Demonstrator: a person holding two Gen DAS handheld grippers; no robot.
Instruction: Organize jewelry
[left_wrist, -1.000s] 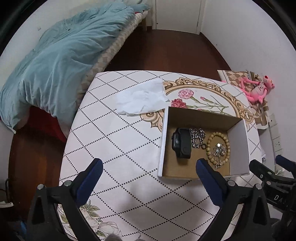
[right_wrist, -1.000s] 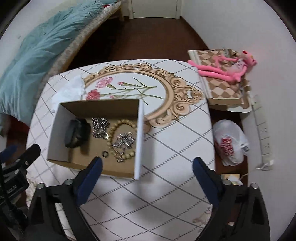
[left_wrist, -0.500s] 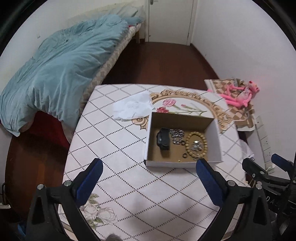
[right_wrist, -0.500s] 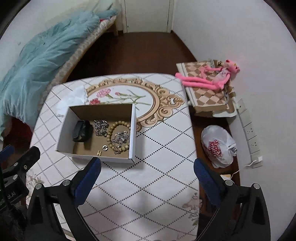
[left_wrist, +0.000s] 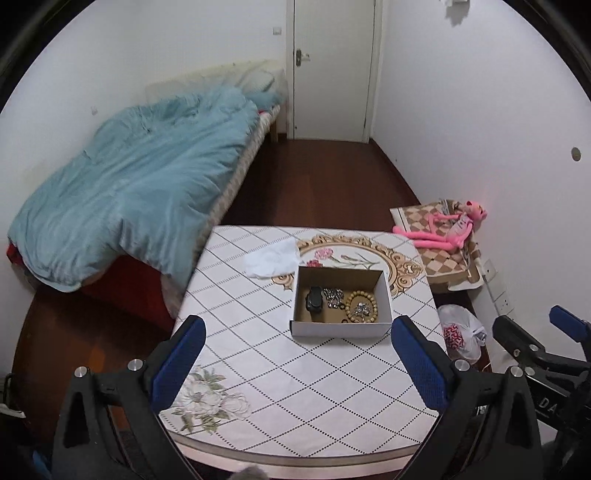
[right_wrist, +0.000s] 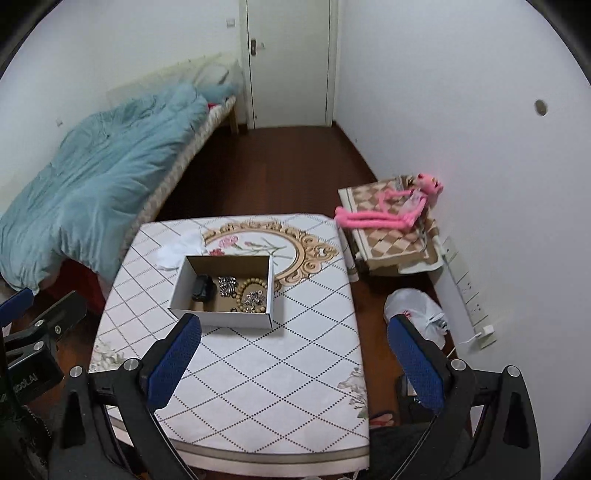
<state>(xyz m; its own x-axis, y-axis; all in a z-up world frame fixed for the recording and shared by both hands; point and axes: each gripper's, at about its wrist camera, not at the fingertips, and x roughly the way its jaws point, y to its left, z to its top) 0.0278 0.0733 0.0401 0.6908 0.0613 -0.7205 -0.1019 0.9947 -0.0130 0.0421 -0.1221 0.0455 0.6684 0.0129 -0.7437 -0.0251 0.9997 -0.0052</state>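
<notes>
An open cardboard box (left_wrist: 340, 329) (right_wrist: 218, 319) stands on the patterned table (left_wrist: 295, 376) (right_wrist: 258, 369). Inside lie a black watch (left_wrist: 314, 298) (right_wrist: 202, 287), a silver chain (left_wrist: 333, 296) (right_wrist: 226, 285), a wooden bead bracelet (left_wrist: 362, 306) (right_wrist: 253, 293) with silver pieces in it, and small rings. My left gripper (left_wrist: 297, 363) is open and empty, pulled back well short of the box. My right gripper (right_wrist: 295, 363) is open and empty, back over the table's near right part. Each gripper shows at the edge of the other's view.
A white tissue (left_wrist: 272, 259) (right_wrist: 173, 253) lies on the table behind the box. A bed with a blue duvet (left_wrist: 129, 192) is at the left. A pink plush toy (left_wrist: 443, 230) (right_wrist: 388, 210) on a checked cushion and a plastic bag (right_wrist: 415, 315) are at the right.
Both grippers have drawn back and up from the box, so it looks smaller and farther away. The box contents have not moved. Both stay open and empty.
</notes>
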